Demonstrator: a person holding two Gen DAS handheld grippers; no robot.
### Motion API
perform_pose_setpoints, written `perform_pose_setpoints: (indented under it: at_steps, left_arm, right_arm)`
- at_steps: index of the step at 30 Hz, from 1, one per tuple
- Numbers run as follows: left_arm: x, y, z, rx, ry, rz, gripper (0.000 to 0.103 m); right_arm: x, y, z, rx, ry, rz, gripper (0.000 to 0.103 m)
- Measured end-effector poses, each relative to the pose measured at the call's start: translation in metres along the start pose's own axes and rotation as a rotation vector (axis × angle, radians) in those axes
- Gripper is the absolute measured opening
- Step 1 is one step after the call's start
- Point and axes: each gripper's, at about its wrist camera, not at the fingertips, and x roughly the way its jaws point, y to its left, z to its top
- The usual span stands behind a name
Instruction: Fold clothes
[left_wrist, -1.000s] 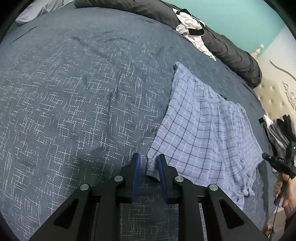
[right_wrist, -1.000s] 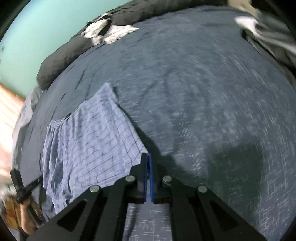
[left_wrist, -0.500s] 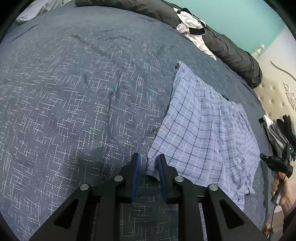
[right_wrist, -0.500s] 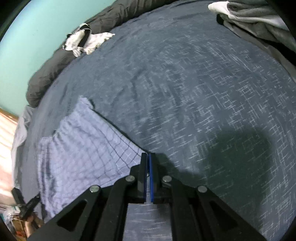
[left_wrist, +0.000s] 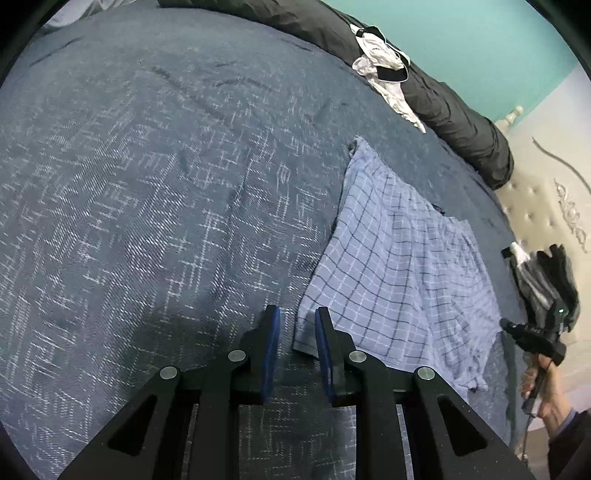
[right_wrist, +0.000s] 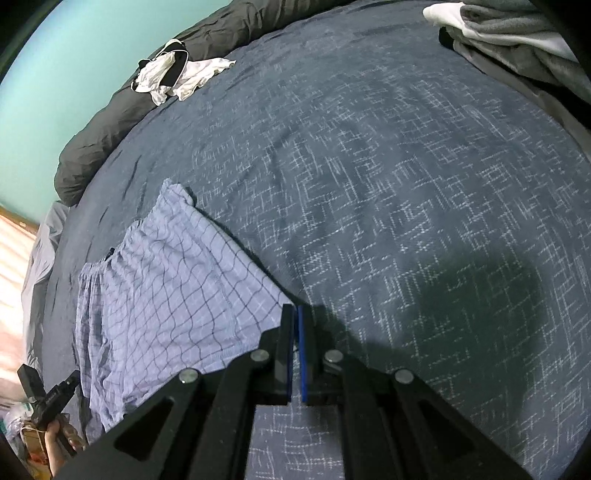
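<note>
Right now we have the blue checked shorts (left_wrist: 399, 273) lying spread flat on the dark blue woven bedspread (left_wrist: 147, 221), waistband toward the far side and hem toward us; our left gripper (left_wrist: 297, 332) hangs just above the near hem corner with its blue-padded fingers (left_wrist: 271, 354) set a little apart, the corner showing between them, and we cannot tell whether the pads touch the cloth; our right gripper (right_wrist: 295, 325) sits at the other near corner of the shorts (right_wrist: 166, 295), its jaws pressed together with only a sliver of gap, and whether any fabric is caught in them we cannot tell. Beyond the shorts a white and black garment (left_wrist: 384, 74) lies crumpled against a rolled black duvet (left_wrist: 461, 118) along the teal wall (left_wrist: 480, 44); from the right wrist we see a heap of grey and white clothes (right_wrist: 509, 40) at the far right edge of the bed; a shadow (right_wrist: 461, 306) falls on the bedspread beside the right gripper.
</note>
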Motion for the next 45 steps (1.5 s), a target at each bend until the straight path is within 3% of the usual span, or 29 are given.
perform_pose_setpoints:
  at_steps: [7, 11, 22, 29, 39, 45]
  left_arm:
    - [0.01, -0.004, -0.005, 0.007, 0.032, -0.021, 0.019]
    - [0.01, -0.001, -0.004, 0.006, 0.023, -0.007, 0.003]
    - [-0.019, 0.006, 0.009, 0.019, -0.063, 0.06, 0.002]
    - [-0.018, 0.025, 0.025, -0.026, -0.076, 0.078, 0.002]
    - [-0.008, 0.021, 0.013, -0.035, -0.042, 0.085, 0.002]
    - [-0.018, 0.018, 0.016, -0.066, -0.058, 0.074, 0.005]
  right_arm:
    - [0.003, -0.002, 0.0, 0.002, 0.011, 0.001, 0.002]
    - [0.004, -0.002, 0.002, -0.002, 0.013, 0.001, 0.002]
    - [0.004, 0.0, 0.005, -0.02, 0.013, 0.008, 0.002]
    - [0.002, -0.002, 0.006, -0.02, 0.007, 0.003, 0.002]
    - [0.008, -0.008, 0.005, -0.004, 0.027, 0.006, 0.002]
    - [-0.004, -0.014, 0.013, 0.033, -0.005, 0.009, 0.014]
